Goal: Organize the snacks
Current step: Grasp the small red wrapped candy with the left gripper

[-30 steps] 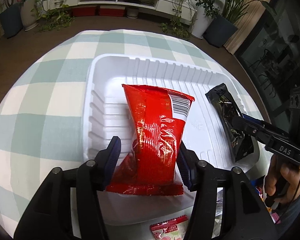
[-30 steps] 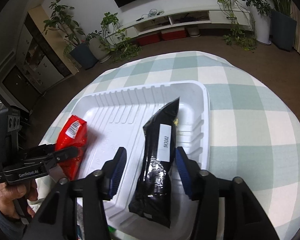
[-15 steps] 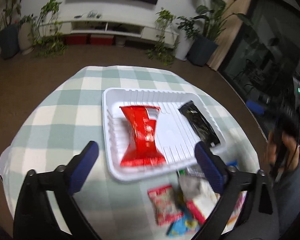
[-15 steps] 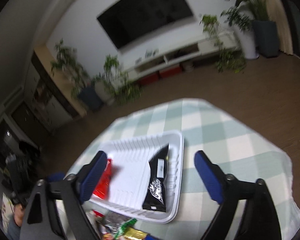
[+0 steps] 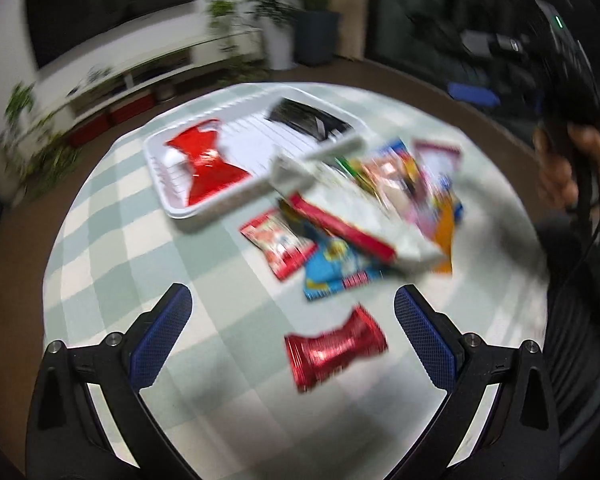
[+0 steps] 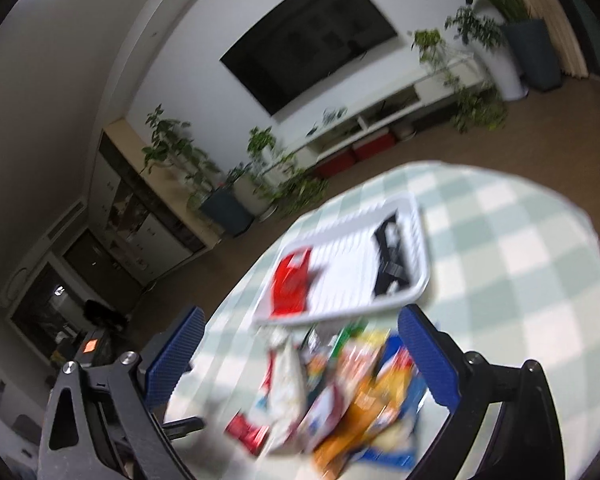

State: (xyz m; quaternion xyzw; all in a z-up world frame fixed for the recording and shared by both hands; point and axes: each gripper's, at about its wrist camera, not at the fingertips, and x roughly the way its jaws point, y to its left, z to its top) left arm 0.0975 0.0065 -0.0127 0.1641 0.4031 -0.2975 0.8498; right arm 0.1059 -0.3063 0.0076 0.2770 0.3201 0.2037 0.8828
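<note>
Big dark TV [image 6: 310, 38] on white wall. Low white shelf [image 6: 384, 118] beneath, red boxes [image 6: 354, 156] under it. Potted plants [image 6: 268, 168] alongside. Wooden cabinet [image 6: 140, 208] at left. Brown floor [image 6: 540, 128]. Checked cloth on table [image 6: 520, 248].
</note>
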